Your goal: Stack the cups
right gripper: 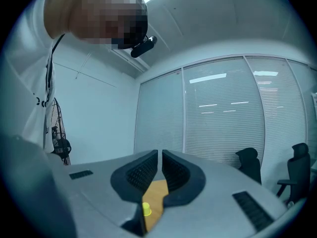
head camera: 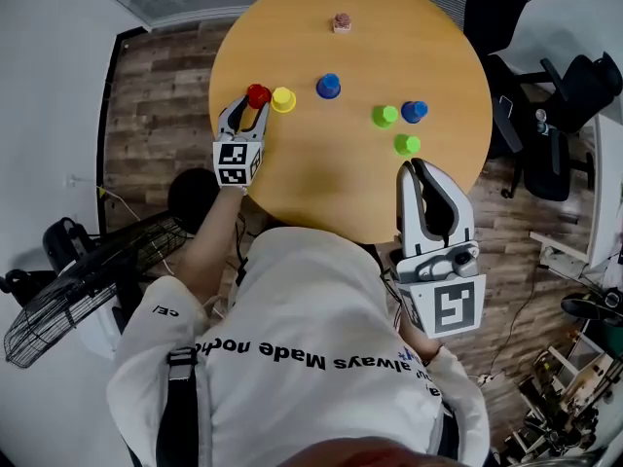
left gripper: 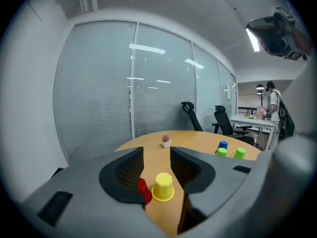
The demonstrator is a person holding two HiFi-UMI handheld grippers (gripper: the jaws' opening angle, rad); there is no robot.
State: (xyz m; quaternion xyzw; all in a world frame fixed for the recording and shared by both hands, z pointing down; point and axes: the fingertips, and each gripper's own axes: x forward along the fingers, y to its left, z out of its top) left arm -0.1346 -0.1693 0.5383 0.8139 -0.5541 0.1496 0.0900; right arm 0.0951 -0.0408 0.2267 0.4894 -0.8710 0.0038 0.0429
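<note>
Can see only the right edge of the red cup (left gripper: 143,191); rest tucked behind a jaw of the left claw (left gripper: 157,151). Through the right claw (right gripper: 160,153), only a sliver of surface (right gripper: 156,192) and part of a yellow cup (right gripper: 147,209), too small to detail. From the head view, loses the surface's near rim under a white shirt (head camera: 292,309); cannot make out the tiny pot (head camera: 341,22) at the far rim

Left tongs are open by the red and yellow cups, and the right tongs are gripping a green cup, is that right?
Not quite. The right tongs grip nothing: the right gripper view shows their jaws shut together and empty. The left tongs are open by the red cup and yellow cup, as you said.
</note>
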